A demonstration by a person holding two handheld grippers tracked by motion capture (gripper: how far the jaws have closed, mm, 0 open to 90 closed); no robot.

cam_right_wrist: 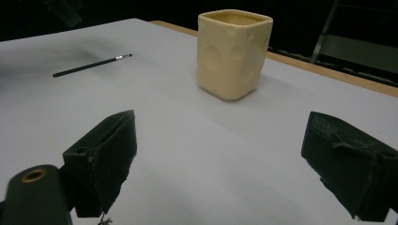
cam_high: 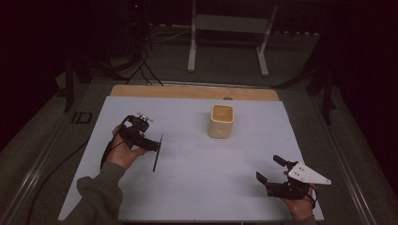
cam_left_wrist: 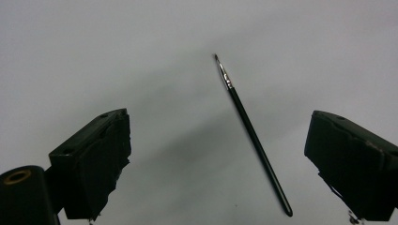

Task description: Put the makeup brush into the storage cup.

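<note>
A thin black paintbrush (cam_high: pixel 157 153) lies flat on the white mat (cam_high: pixel 197 187), left of centre. My left gripper (cam_high: pixel 151 143) hovers just left of it and is open. In the left gripper view the paintbrush (cam_left_wrist: pixel 253 133) lies on the mat between the wide-apart jaws, nearer the right one, with its bristle end pointing away. A cream square cup (cam_high: pixel 221 121) stands upright toward the back middle. My right gripper (cam_high: pixel 268 168) is open near the front right corner, holding nothing. In the right gripper view the cup (cam_right_wrist: pixel 233 54) stands ahead and the paintbrush (cam_right_wrist: pixel 91 65) lies far left.
The mat covers a wooden tabletop whose bare edge (cam_high: pixel 187 91) shows at the back. A white metal stand (cam_high: pixel 230 28) and cables are on the floor beyond the table. A person's sleeve (cam_high: pixel 96 197) enters at the bottom left.
</note>
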